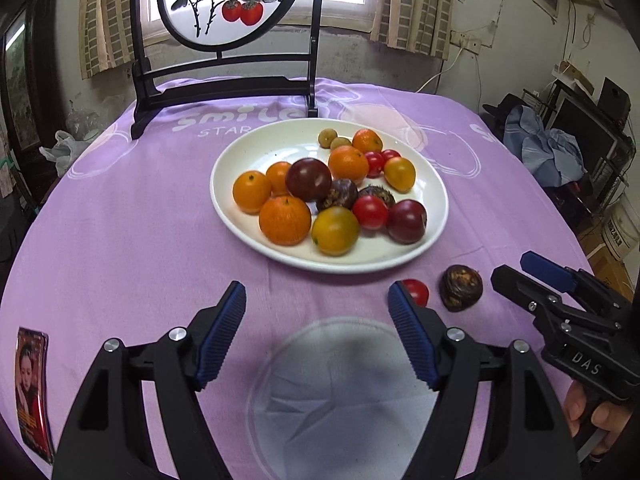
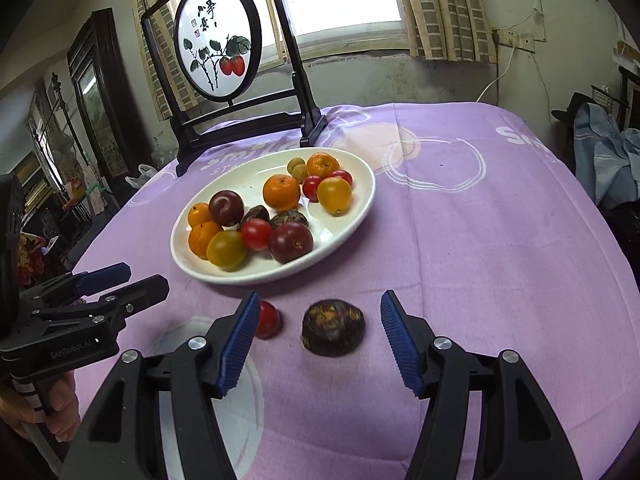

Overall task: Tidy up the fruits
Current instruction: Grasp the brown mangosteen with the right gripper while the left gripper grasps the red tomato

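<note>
- Chestnut (image 2: 333,332), dark and round, lies on the counter (image 2: 480,280) just short of the plate (image 2: 352,216), straight ahead between my open right jaws.
- Tomato (image 2: 267,319) sits by their left finger.
- My left jaws, also open and empty, point past both.

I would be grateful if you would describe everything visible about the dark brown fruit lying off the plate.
The dark brown fruit is roundish and slightly flattened, its rough skin flecked with orange. It lies on the purple tablecloth, in front of the white plate and beside a red tomato, apart from it. Nothing grips it.
</note>
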Motion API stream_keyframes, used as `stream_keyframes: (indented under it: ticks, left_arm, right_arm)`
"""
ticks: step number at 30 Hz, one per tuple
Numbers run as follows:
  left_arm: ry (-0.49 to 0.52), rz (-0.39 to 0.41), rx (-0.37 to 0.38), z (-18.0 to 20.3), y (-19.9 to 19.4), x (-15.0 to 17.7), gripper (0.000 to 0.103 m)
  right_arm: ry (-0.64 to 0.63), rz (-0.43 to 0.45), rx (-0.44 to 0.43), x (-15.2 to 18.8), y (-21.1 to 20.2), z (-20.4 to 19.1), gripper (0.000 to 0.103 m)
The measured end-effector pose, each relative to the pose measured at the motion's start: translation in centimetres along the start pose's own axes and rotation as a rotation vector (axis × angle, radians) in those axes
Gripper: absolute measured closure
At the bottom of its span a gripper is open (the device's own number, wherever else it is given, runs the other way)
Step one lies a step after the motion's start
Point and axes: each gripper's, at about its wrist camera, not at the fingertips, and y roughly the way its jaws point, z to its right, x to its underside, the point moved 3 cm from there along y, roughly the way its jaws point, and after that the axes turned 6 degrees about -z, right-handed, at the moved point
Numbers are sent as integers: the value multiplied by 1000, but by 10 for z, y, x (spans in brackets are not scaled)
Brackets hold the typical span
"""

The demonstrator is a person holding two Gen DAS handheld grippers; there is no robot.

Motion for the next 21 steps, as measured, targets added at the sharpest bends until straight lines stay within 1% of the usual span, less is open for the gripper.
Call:
stream_keyframes:
  ticks: [9,13,17,21]
  left_arm:
    - [-3,-6,-8,-3,12,18,27]
    - [1,-30,-3,-9,24,20,27]
    - [-18,-46,8,-15,28,20,27]
    - [-17,-65,26,-14,31,23,27]
  right_arm:
    - [-7,-25,23,20,4,7,39]
    - [-38,-49,57,25,12,4,39]
    - [-64,-82,80,30,22,0,39]
    - [-99,-124,131,32,32,-6,39]
